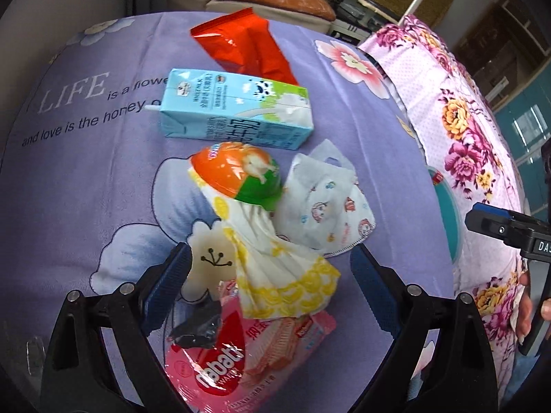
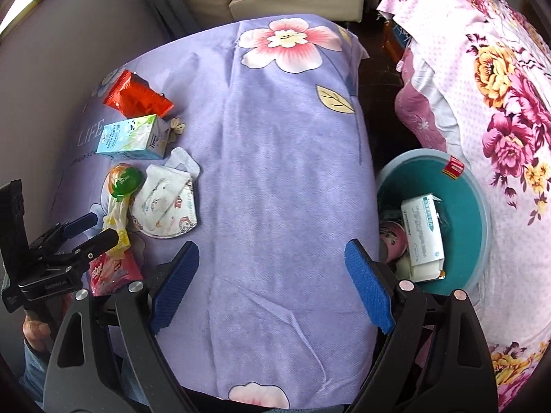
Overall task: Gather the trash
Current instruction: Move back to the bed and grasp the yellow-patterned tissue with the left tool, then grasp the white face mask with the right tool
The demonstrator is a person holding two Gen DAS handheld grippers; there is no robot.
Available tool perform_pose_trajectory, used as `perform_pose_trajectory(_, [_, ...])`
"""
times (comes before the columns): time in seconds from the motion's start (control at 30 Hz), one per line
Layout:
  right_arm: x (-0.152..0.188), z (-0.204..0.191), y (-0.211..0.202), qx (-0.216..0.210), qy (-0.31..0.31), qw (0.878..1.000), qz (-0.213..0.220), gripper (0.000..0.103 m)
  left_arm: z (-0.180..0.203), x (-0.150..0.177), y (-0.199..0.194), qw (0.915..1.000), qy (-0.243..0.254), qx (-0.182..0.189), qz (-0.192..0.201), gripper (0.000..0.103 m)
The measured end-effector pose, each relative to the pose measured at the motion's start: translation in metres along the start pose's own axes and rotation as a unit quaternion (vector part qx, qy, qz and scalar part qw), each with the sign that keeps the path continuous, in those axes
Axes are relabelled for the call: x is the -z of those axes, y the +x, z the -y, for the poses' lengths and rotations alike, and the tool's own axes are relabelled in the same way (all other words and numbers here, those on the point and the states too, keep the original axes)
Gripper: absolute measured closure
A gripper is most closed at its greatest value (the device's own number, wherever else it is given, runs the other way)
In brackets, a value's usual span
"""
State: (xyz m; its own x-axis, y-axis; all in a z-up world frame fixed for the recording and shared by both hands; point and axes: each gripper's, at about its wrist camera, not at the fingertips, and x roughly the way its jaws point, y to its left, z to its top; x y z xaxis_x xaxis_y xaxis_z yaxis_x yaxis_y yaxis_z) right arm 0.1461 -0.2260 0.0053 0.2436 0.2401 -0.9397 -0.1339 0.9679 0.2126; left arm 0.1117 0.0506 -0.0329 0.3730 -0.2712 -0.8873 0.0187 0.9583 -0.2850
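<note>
Left wrist view: the left gripper [image 1: 272,272] hangs released over the yellow-patterned tissue [image 1: 282,275], near the pink wafer packet [image 1: 241,354]; grip the tissue's bunched middle. The packet's near end is cut off.

Right wrist view: the right gripper [image 2: 272,282] is released over bare purple cloth [image 2: 282,158]; the teal bin [image 2: 465,241] sits right, partly hidden.

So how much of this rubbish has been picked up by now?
Some: a white packet and a pink cup already lie in the teal bin. Nothing is held; the left gripper hangs open over the yellow tissue, and the right gripper is open over bare cloth. Left: milk carton, red wrapper, orange-green cup, face mask, pink wafer pack.
</note>
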Motion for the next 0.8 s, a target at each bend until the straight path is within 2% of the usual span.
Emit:
perform_pose_trajectory(0.03, [-0.002,-0.007,0.004,-0.001,-0.003,1.0,-0.003,0.021,-0.003,0.0,0.002,1.0,-0.004,-0.001,-0.001,0.011])
perform_pose_trajectory(0.1, [-0.006,-0.016,0.009,-0.001,-0.008,1.0,-0.008,0.02,-0.008,0.0,0.006,1.0,-0.007,0.003,-0.005,0.029])
perform_pose_trajectory(0.2, [-0.011,-0.028,0.016,-0.003,-0.014,1.0,-0.012,0.02,-0.009,0.002,0.014,0.9999,-0.001,0.006,-0.014,0.046])
perform_pose_trajectory(0.23, [-0.013,-0.031,0.019,-0.004,-0.015,1.0,-0.014,0.02,-0.009,0.003,0.016,0.9999,0.003,0.003,-0.014,0.049])
perform_pose_trajectory(0.27, [-0.013,-0.033,0.021,-0.005,-0.016,1.0,-0.015,0.02,-0.008,0.004,0.015,0.9999,0.01,-0.003,-0.007,0.057])
perform_pose_trajectory(0.3, [-0.015,-0.035,0.023,-0.006,-0.018,1.0,-0.016,0.02,-0.007,0.004,0.017,0.9999,0.013,-0.004,-0.008,0.075])
perform_pose_trajectory(0.4, [-0.018,-0.047,0.029,-0.01,-0.026,0.999,-0.02,0.02,-0.013,0.004,0.016,1.0,0.007,0.003,-0.002,0.091])
perform_pose_trajectory(0.63, [-0.024,-0.066,0.043,-0.011,-0.052,0.998,-0.015,0.021,-0.026,0.0,-0.015,0.9993,0.021,0.014,0.029,0.093])
perform_pose_trajectory(0.8, [-0.025,-0.091,0.069,-0.02,-0.069,0.997,-0.035,0.02,-0.048,-0.002,-0.024,0.9993,0.015,0.016,0.031,0.093])
